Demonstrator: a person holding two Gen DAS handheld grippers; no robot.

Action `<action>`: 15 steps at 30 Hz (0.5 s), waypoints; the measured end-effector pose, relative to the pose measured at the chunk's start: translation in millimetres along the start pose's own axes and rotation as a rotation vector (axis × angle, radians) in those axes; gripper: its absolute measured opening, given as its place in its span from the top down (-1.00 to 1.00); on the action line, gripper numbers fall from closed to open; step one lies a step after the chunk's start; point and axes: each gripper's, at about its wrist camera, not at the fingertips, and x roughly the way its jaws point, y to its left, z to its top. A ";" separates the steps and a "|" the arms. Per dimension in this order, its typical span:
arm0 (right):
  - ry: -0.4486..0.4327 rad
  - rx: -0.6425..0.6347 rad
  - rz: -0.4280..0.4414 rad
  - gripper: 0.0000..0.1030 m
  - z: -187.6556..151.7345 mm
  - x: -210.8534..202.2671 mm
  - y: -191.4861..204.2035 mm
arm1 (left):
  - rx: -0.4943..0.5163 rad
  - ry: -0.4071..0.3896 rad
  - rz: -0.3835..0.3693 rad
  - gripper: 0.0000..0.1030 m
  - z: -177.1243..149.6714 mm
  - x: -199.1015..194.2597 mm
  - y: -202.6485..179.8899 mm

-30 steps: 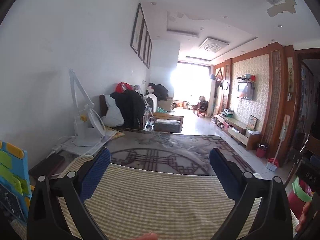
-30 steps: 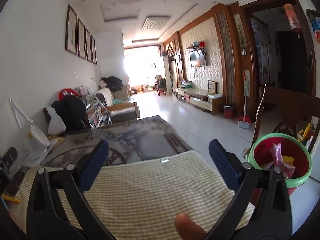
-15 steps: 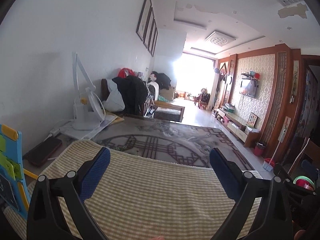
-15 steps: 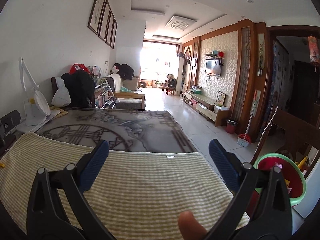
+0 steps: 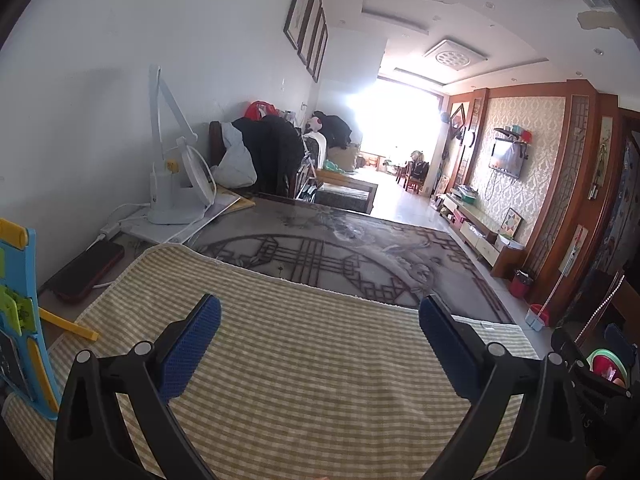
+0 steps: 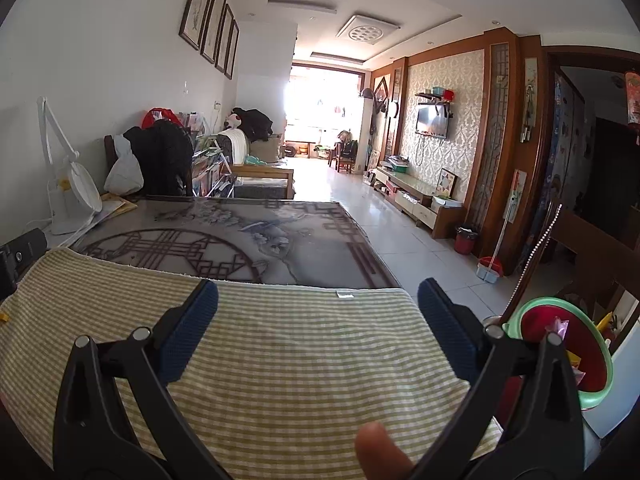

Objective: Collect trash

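Both views have tilted down and swung since a second ago, showing more of the striped mat [image 6: 280, 360] on the tabletop. Left claw [image 5: 320, 336] and right claw [image 6: 318, 316] hover spread wide, holding nothing. No trash shows on the mat; the green-rimmed bin [image 6: 560, 344], lower right, holds wrappers, likely the drop point.

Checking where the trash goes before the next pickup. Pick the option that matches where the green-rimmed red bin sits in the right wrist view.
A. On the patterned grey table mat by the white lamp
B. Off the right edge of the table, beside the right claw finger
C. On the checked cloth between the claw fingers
B: the green-rimmed red bin stands beyond the right edge of the green checked cloth, lower than the tabletop, with wrappers visible inside.
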 end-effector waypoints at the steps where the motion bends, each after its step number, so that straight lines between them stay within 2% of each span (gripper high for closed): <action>1: 0.003 0.000 0.001 -0.91 -0.1 0.3 0.3 | 0.002 0.005 0.001 -0.85 0.1 0.7 -0.1; 15: 0.030 0.006 0.002 -0.91 -1.0 2.8 -0.5 | 0.026 0.030 0.017 -0.85 -1.9 4.3 -2.8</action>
